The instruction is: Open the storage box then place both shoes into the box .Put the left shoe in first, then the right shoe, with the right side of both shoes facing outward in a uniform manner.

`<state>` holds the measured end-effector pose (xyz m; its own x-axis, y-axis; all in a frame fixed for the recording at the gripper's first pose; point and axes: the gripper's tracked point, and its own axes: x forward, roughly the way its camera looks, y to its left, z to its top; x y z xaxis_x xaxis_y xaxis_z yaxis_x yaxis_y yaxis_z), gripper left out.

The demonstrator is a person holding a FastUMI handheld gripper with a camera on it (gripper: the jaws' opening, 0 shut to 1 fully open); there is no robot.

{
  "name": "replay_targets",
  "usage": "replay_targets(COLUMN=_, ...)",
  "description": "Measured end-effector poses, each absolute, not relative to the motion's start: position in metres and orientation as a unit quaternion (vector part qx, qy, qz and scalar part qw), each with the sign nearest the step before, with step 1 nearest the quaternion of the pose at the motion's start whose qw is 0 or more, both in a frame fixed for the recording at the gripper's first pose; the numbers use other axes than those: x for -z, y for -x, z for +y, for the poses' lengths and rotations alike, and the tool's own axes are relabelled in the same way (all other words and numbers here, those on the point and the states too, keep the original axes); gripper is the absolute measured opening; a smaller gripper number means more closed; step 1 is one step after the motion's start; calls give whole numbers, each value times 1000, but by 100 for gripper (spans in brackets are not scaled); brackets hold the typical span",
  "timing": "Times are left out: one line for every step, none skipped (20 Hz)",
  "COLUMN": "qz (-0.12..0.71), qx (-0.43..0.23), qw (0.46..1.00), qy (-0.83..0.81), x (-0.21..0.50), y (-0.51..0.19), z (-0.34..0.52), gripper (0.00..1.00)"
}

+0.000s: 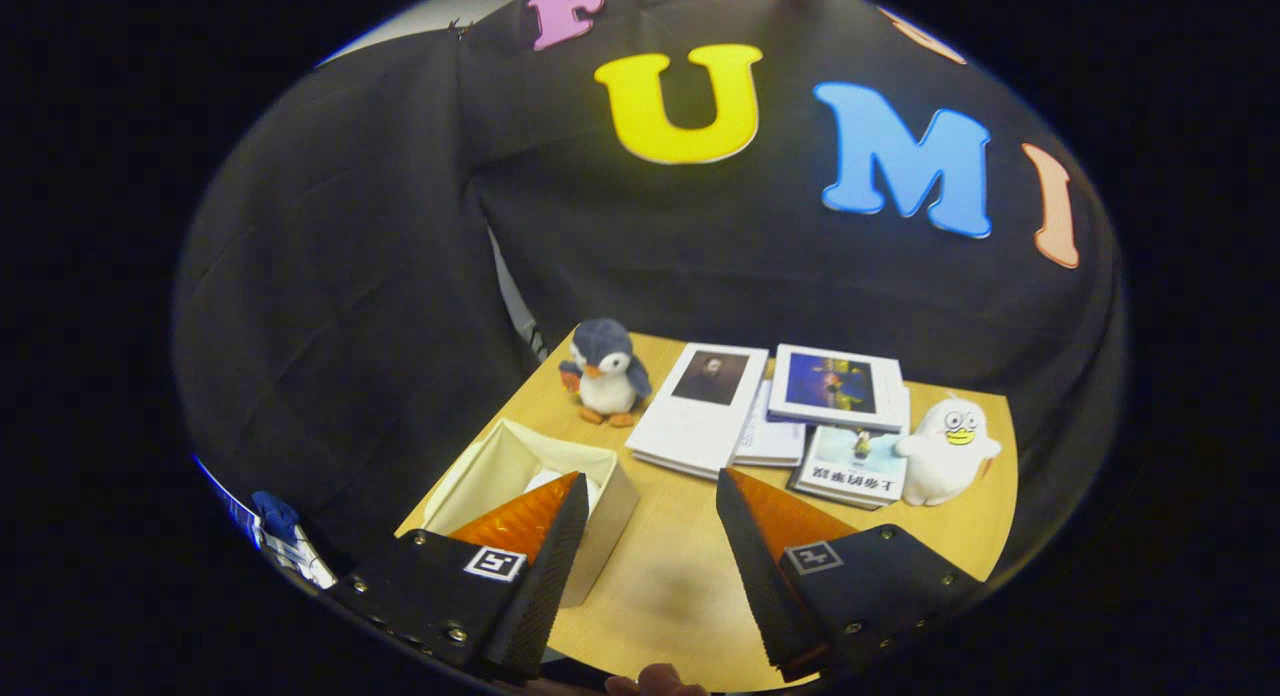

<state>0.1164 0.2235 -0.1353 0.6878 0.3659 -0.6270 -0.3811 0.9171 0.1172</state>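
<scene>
Behind the spread, empty jaws, the storage box [520, 486] lies half hidden.

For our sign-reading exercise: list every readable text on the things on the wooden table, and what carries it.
White book beside the white plush ghost: a row of dark characters, upside down, too blurred to read.
White portrait-cover book: nothing legible.
Open gripper, one finger over the open cream cardboard box: square coded tags, no words.
</scene>
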Motion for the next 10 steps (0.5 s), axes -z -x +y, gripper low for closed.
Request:
replay_targets(qz=312, qx=-191, qw=931, qy=2, x=120, y=-115, z=211, gripper=79)
replay_targets(qz=288, qx=-180, qw=941, qy=-9, x=105, y=-113, z=197, gripper=79)
replay_targets(qz=264, qx=-169, qw=949, qy=-18, x=90, y=-110, z=184, gripper=79)
replay_targets(qz=237, qx=-157, qw=958, qy=-23, x=77, y=-107, z=170, gripper=79)
replay_targets(qz=215, qx=-146, qw=965, qy=-25, x=69, y=-105, z=159, gripper=79)
replay_targets(qz=186, qx=-136, qw=973, qy=-24, x=54, y=-100, z=148, gripper=79)
replay_targets(qz=163, qx=-125, qw=978, qy=-22, x=43, y=-99, z=138, gripper=79)
replay_targets(qz=140, qx=-115, qw=983, qy=-23, x=31, y=-94, z=128, gripper=79)
replay_targets(qz=113, qx=-107, qw=987, qy=-26, x=16, y=-87, z=119, gripper=79)
replay_targets(qz=93, qx=-97, qw=991, qy=-27, x=7, y=-82, z=112, gripper=79)
